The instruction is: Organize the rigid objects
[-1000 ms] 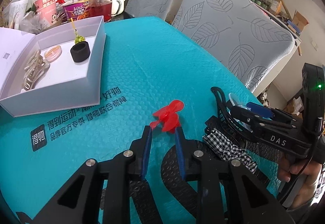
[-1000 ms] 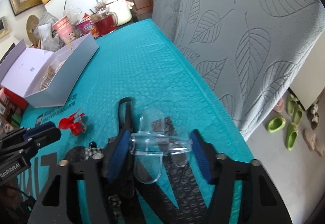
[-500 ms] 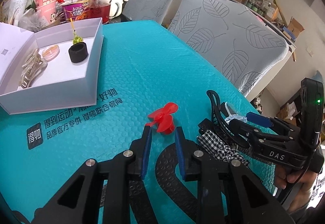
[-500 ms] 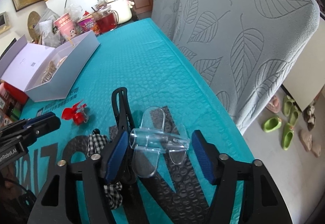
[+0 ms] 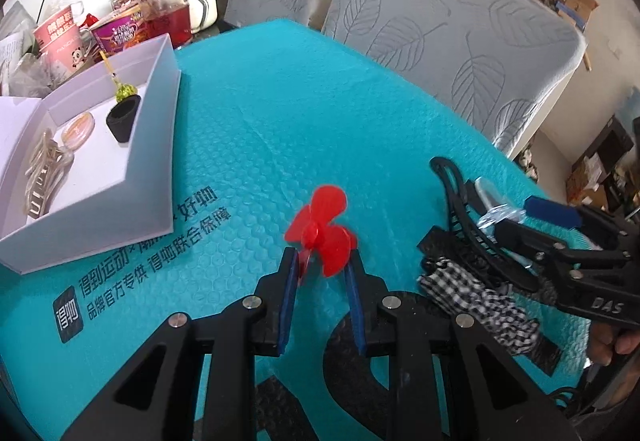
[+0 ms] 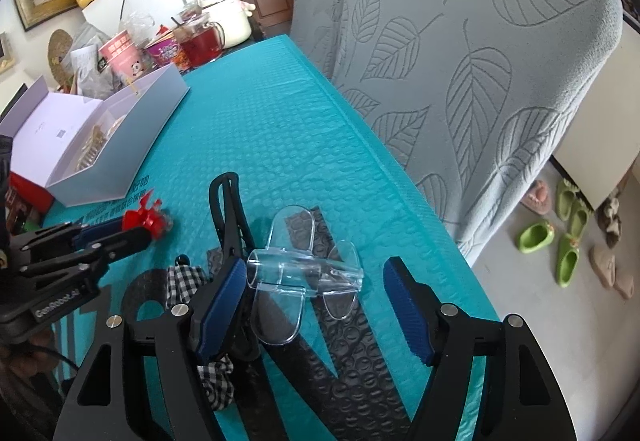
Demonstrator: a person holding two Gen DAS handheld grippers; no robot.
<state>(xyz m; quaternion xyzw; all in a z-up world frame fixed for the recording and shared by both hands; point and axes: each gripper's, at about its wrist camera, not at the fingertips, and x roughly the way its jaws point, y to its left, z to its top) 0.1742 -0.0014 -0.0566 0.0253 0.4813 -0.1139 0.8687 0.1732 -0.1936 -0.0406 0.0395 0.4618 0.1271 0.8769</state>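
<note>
A red plastic propeller (image 5: 320, 229) lies on the teal bubble mat right at the tips of my left gripper (image 5: 322, 257), whose jaws stand narrow and shut; its blades overlap both fingertips. I cannot tell whether the pads pinch it. My right gripper (image 6: 315, 261) is opening around a clear plastic plane-shaped piece (image 6: 304, 273) that rests on the mat. The left pad (image 6: 222, 297) is at the piece's tube end and the right pad stands apart from it. An open white box (image 5: 152, 145) at the left holds a black ring (image 5: 122, 117), a hair claw and a pink disc.
A black hair band (image 6: 226, 209) and a checked black-and-white fabric bow (image 5: 480, 301) lie beside the clear piece. Cups, a red drink and a white kettle (image 5: 192, 1) crowd the table's far end. Grey leaf-patterned chairs (image 6: 460, 61) line the right edge. Slippers lie on the floor.
My left gripper has moved forward and down to the red propeller, which now sits at its tips. The right jaws have widened away from the clear piece.
</note>
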